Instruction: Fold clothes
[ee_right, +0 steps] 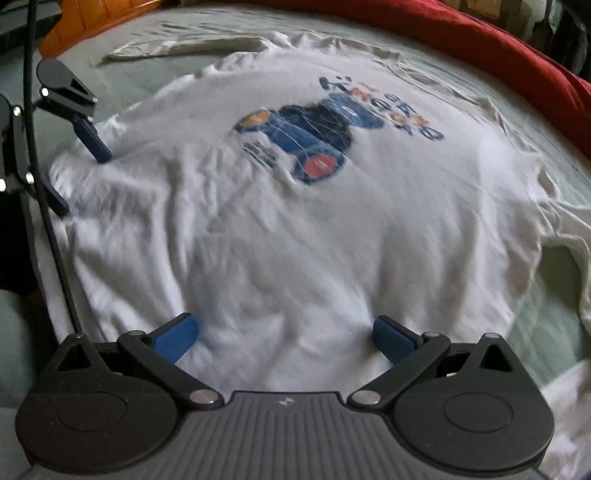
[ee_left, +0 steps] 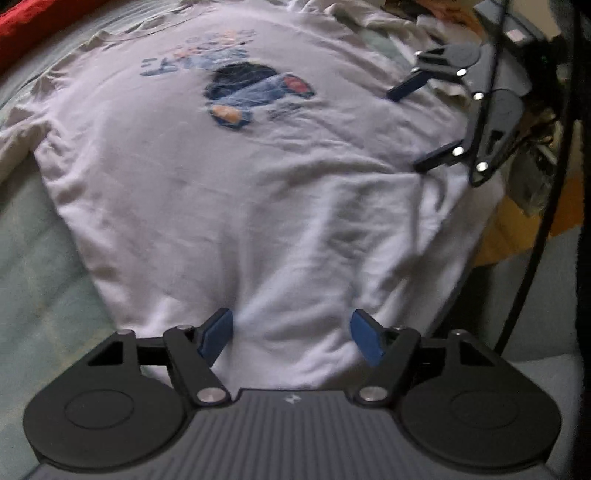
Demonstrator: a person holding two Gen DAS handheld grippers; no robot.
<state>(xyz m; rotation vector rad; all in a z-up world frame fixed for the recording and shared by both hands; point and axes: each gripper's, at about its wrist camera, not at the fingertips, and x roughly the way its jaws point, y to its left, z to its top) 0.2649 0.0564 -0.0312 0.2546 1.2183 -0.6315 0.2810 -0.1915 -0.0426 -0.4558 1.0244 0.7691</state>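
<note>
A white T-shirt [ee_left: 229, 192] with a blue printed graphic lies spread face up on a pale green bed; it also shows in the right wrist view [ee_right: 332, 229]. My left gripper [ee_left: 291, 336] is open over the shirt's hem, blue pads apart, holding nothing. It also shows at the left edge of the right wrist view [ee_right: 83, 177]. My right gripper [ee_right: 284, 336] is open over the shirt's side, empty. In the left wrist view my right gripper [ee_left: 417, 122] hovers open at the shirt's right edge.
A red blanket [ee_right: 498, 48] lies along the bed's far side. Another pale garment [ee_right: 177, 48] lies beyond the shirt. A wooden bed frame [ee_right: 103, 14] and black cables [ee_left: 546, 184] are at the edges. Green bedsheet [ee_left: 40, 280] surrounds the shirt.
</note>
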